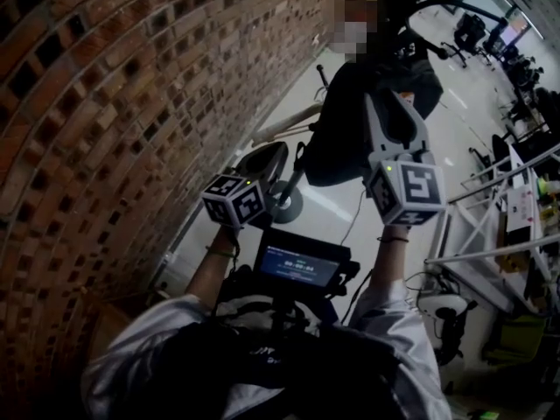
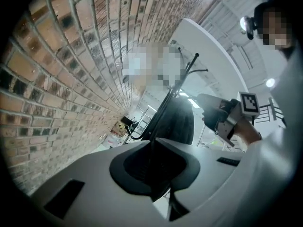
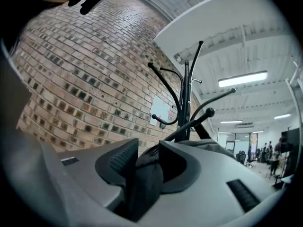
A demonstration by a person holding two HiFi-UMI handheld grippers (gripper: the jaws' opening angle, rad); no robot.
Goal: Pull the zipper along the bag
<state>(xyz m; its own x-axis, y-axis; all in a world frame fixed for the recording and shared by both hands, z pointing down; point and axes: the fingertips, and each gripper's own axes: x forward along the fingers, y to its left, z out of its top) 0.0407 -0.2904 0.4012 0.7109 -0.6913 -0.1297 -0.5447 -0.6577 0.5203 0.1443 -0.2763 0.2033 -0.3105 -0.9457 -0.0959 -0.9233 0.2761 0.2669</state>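
A dark bag (image 1: 346, 138) hangs from a black coat stand (image 3: 187, 93) beside a brick wall. My right gripper (image 1: 391, 103) reaches up to the bag. In the right gripper view its jaws (image 3: 144, 157) stand apart, open, with a fold of the dark bag fabric (image 3: 142, 183) lying loose between them. I cannot make out the zipper pull. My left gripper (image 1: 261, 160) is lower, to the left of the bag. In its own view the left gripper (image 2: 152, 148) is shut on a thin dark strap that runs up toward the bag (image 2: 182, 124). The right gripper (image 2: 210, 110) shows there too.
The brick wall (image 1: 105, 103) runs close along the left. The stand's round base (image 1: 287, 204) sits on the pale floor below the bag. A small screen (image 1: 302, 261) hangs at the person's chest. White table frames (image 1: 507, 226) and office chairs (image 1: 468, 29) stand to the right.
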